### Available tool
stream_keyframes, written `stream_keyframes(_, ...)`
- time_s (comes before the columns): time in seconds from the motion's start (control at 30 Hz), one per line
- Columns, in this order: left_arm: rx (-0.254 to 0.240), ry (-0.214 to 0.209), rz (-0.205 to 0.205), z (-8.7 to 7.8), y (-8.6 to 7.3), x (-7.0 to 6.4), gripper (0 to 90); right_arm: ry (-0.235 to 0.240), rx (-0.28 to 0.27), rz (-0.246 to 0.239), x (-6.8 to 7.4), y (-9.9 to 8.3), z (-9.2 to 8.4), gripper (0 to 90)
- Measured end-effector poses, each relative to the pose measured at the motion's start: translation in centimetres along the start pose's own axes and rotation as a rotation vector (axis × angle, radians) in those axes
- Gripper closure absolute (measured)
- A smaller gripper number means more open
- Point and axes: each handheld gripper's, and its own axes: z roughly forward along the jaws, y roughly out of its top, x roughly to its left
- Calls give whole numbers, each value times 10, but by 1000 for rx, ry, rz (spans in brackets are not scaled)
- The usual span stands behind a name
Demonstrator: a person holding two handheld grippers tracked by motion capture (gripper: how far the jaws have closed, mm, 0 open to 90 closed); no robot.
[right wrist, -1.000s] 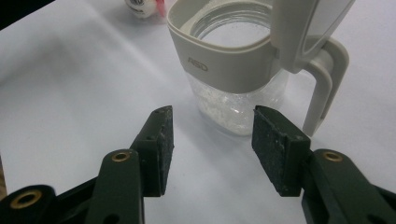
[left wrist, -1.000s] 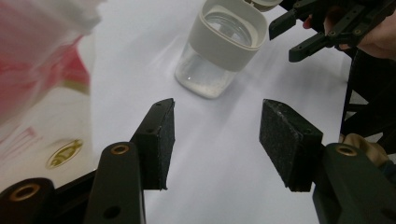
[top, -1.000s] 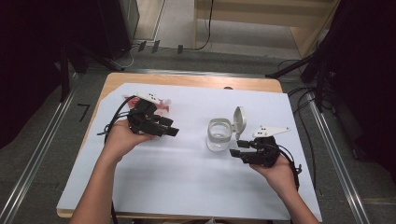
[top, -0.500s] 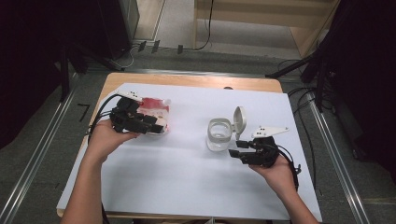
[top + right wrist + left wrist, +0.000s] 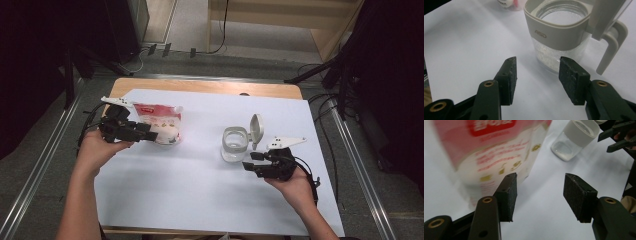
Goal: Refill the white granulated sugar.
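Landmark for every position: a clear glass jar [image 5: 235,143] with a pale collar and its hinged lid [image 5: 257,129] flipped up, standing a little right of the middle of a white sheet [image 5: 200,185] that covers the table.

Nearest the person, just beside the jar on its near right, the right gripper [image 5: 250,161] rests low over the sheet in the person's right hand [image 5: 295,182], forearm coming in from the near edge. Its jaws are parted and empty, aimed at the jar's base without touching it. In the right gripper view the jar [image 5: 560,37] sits just beyond the two black pads, a film of pale residue inside it.

Well to the left of the jar, and a little farther back, a red-and-white pouch [image 5: 159,122] stands on the sheet. The left gripper [image 5: 156,132] meets it from its left side, held in the person's left hand [image 5: 95,150] with the wrist roughly level. In the left gripper view the jaws are spread wide and hold nothing — one pad sits right at the pouch's [image 5: 494,152] lower edge, the other stands off in open air.

The step in hand looks like the reach for the pouch, likely to pour it into the open jar. The next move calls for sliding the left jaws around the pouch and closing firmly but gently — the soft bag could buckle or tip.
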Motion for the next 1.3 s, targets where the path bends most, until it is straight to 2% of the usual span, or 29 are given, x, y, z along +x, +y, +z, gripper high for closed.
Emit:
stream_keyframes(0.17, -26, 24, -26, -12, -6, 12, 457, 4, 8, -7, 0, 0, 3, 492)
stream_keyframes(0.33, -27, 58, -46, -20, -9, 23, 453, -3, 11, -7, -1, 0, 3, 493)
stream_keyframes(0.5, -41, 68, -65, -26, -9, 39, 420, -11, 14, 1, -2, -2, 2, 492)
stream_keyframes(0.57, -44, 70, -68, -25, -8, 40, 412, -11, 16, 3, -3, -3, 1, 492)
stream_keyframes(0.67, -46, 74, -52, -19, -1, 46, 383, -18, 16, 9, -4, -4, 1, 492)
stream_keyframes(0.8, -50, 55, -47, -14, 6, 53, 350, -28, 16, 14, -4, -7, 0, 492)
stream_keyframes(0.83, -52, 52, -33, -12, 8, 55, 349, -29, 16, 16, -4, -7, 0, 492)
stream_keyframes(0.93, -66, 33, -20, -8, 13, 55, 343, -35, 19, 16, -4, -9, -2, 492)
stream_keyframes(1.13, -40, -1, 14, 8, 23, 52, 322, -45, 20, 27, -5, -14, -5, 491)
stream_keyframes(1.3, -28, -35, 58, 16, 28, 51, 318, -52, 19, 37, -4, -16, -7, 491)
